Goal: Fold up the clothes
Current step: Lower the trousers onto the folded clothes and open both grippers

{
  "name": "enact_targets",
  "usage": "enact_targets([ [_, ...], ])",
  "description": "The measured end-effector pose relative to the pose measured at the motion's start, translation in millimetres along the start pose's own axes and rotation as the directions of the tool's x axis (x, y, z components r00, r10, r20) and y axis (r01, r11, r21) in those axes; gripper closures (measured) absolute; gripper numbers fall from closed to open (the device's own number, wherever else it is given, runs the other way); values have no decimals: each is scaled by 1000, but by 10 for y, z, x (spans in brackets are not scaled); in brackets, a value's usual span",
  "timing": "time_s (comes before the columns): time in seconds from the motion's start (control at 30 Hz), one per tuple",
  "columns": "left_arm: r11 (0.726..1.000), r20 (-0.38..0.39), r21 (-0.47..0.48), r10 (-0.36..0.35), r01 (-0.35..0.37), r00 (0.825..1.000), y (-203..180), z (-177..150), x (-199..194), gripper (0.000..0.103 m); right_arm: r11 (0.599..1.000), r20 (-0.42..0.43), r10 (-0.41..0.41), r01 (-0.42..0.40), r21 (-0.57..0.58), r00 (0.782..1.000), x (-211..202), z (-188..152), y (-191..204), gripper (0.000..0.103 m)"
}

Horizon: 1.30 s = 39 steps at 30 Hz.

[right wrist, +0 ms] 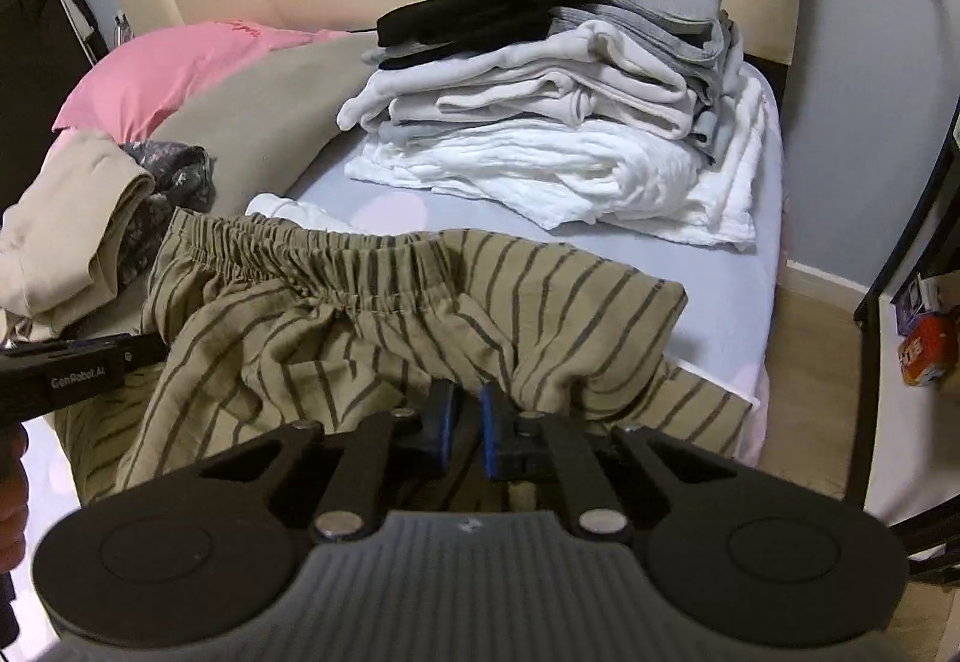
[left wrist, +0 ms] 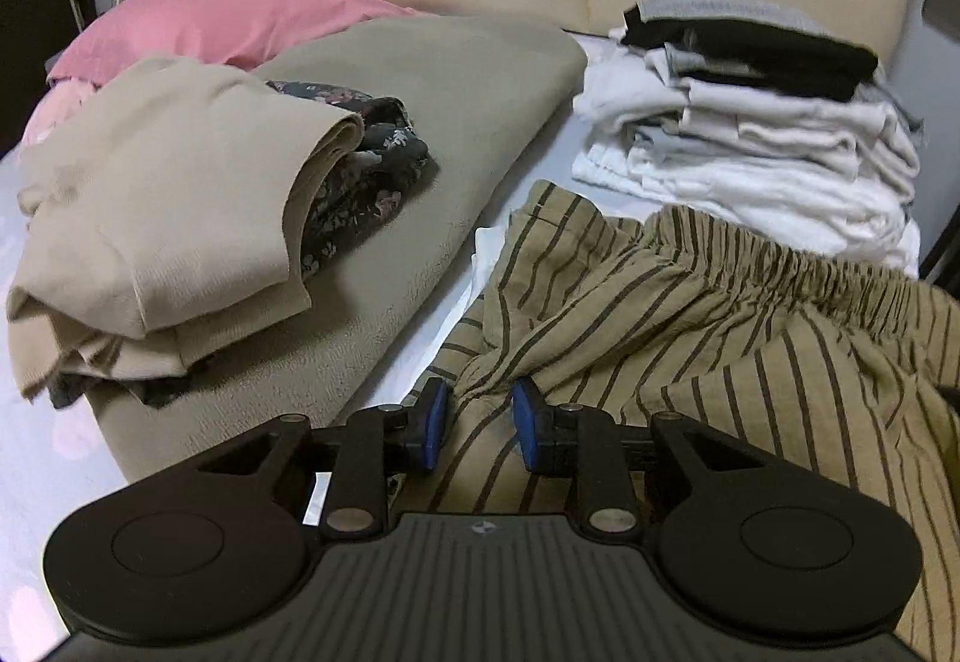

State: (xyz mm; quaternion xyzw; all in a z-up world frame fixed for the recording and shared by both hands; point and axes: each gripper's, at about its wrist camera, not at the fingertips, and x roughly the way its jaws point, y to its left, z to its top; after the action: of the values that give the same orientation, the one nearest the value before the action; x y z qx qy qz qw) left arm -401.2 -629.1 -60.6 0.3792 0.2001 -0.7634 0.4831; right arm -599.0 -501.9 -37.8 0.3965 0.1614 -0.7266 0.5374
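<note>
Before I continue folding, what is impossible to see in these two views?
- Olive striped elastic-waist trousers: legs cut off by right edge, left view.
- Right gripper: cloth between pads, grip unclear.
- Dark floral garment: mostly hidden under beige folded top.

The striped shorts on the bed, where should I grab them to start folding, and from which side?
Grip the striped shorts at the two ends of the gathered elastic waistband, one gripper per end, reaching in from the near bed edge. That band is the thickest, straightest edge, and it lies across the bed facing the folded stack.
</note>
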Motion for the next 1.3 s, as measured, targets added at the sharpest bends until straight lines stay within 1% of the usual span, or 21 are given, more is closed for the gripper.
enact_targets([
  [0.07,1000,23,-23,10,-9,1000,11,13,-103,80,1000,5,4,-4,1,1000,-32,5,-5,93],
  [0.13,999,62,-35,20,-18,998,8,10,-249,80,1000,30,14,-14,7,999,-136,25,-12,91],
  [0.2,999,101,-18,29,-27,994,-23,-3,-418,80,1000,68,24,-24,3,997,-293,32,5,86],
  [0.27,999,134,7,32,-33,990,-63,-17,-587,80,999,103,45,-45,-5,994,-486,10,31,85],
  [0.33,1000,149,16,10,-12,989,-77,-33,-744,80,997,125,79,-75,-36,989,-662,-56,67,85],
  [0.4,999,135,23,-41,38,990,-90,-64,-856,80,992,144,114,-104,-73,983,-834,-125,106,84],
  [0.47,997,111,48,-72,67,991,-146,-121,-898,80,987,148,111,-91,-132,983,-918,-198,166,83],
  [0.53,994,83,87,-80,72,993,-234,-208,-881,80,986,119,88,-70,-150,989,-906,-258,209,81],
  [0.6,993,50,102,-69,63,996,-304,-287,-805,80,986,47,78,-70,-153,996,-834,-333,230,81],
  [0.67,993,17,107,-54,52,998,-359,-349,-717,80,988,-20,58,-60,-143,998,-741,-374,215,81],
  [0.73,994,-16,99,-38,39,999,-394,-391,-621,80,991,-80,35,-45,-126,996,-644,-406,178,82],
  [0.8,996,-34,80,-28,31,999,-397,-416,-575,80,995,-129,9,-22,-100,992,-542,-436,113,82],
  [0.87,999,-39,48,-18,20,999,-391,-417,-594,80,997,-179,-15,2,-74,984,-441,-465,47,81],
  [0.93,999,-17,29,-13,13,1000,-379,-407,-676,80,999,-187,-12,4,-44,982,-451,-451,-7,80],
  [1.0,1000,10,15,-9,9,1000,-364,-404,-778,80,1000,-159,5,-10,-28,987,-541,-436,-38,80],
  [1.07,1000,42,5,-11,11,999,-333,-414,-930,76,1000,-127,23,-25,-14,992,-638,-424,-66,79],
  [1.13,1000,75,-5,-3,3,997,-318,-441,-1104,71,999,-68,36,-37,-13,997,-755,-428,-82,76],
  [1.17,1000,90,-6,3,-3,996,-321,-452,-1182,71,999,-32,40,-41,-20,999,-821,-437,-81,72],
  [1.2,1000,107,-10,17,-16,994,-326,-483,-1280,71,999,5,44,-44,-31,999,-890,-447,-76,71],
  [1.3,999,144,-19,34,-32,989,-370,-567,-1509,64,997,91,63,-58,-54,994,-1046,-442,-80,65],
])
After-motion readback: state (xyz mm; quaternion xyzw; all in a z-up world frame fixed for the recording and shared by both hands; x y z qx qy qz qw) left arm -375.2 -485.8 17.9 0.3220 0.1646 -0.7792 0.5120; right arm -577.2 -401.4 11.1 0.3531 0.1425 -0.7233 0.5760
